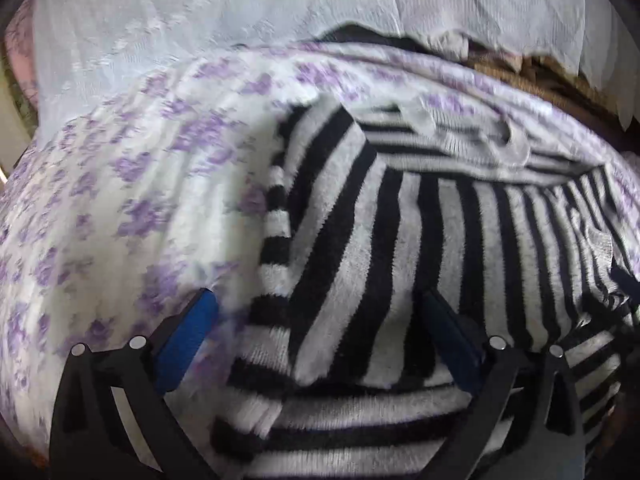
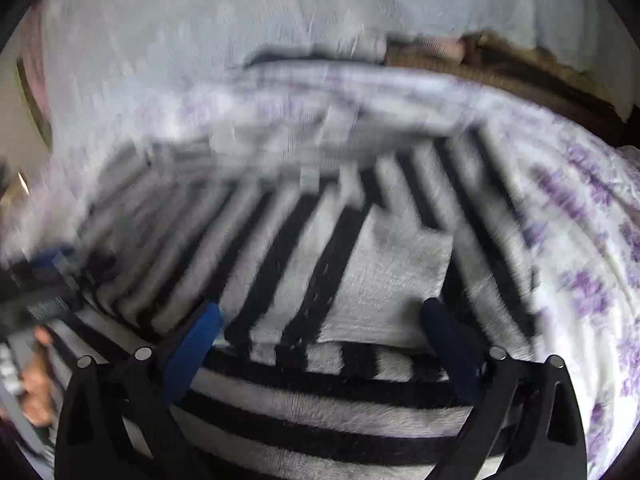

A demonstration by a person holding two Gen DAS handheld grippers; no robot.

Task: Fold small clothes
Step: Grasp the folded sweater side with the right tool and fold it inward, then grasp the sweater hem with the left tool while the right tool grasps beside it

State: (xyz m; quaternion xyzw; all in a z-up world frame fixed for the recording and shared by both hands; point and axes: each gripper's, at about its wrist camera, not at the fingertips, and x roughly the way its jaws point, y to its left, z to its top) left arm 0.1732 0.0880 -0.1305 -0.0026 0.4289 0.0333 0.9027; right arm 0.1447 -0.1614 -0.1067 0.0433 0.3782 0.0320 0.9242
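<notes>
Hand-held gripper, right (image 2: 322, 320): jaws wide, holding nothing, above my striped top (image 2: 360, 280).
Hand-held gripper, left (image 1: 320, 316): likewise spread, empty.
Risk: folded sleeve (image 1: 320, 208) slips open.

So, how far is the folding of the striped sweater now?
Partly done: on the striped sweater both sleeves look folded across the body, the left one in the left view, the right one in the right. Nothing is in hand: the left hand-held gripper and the right hand-held gripper are open. The final fold remains.
</notes>
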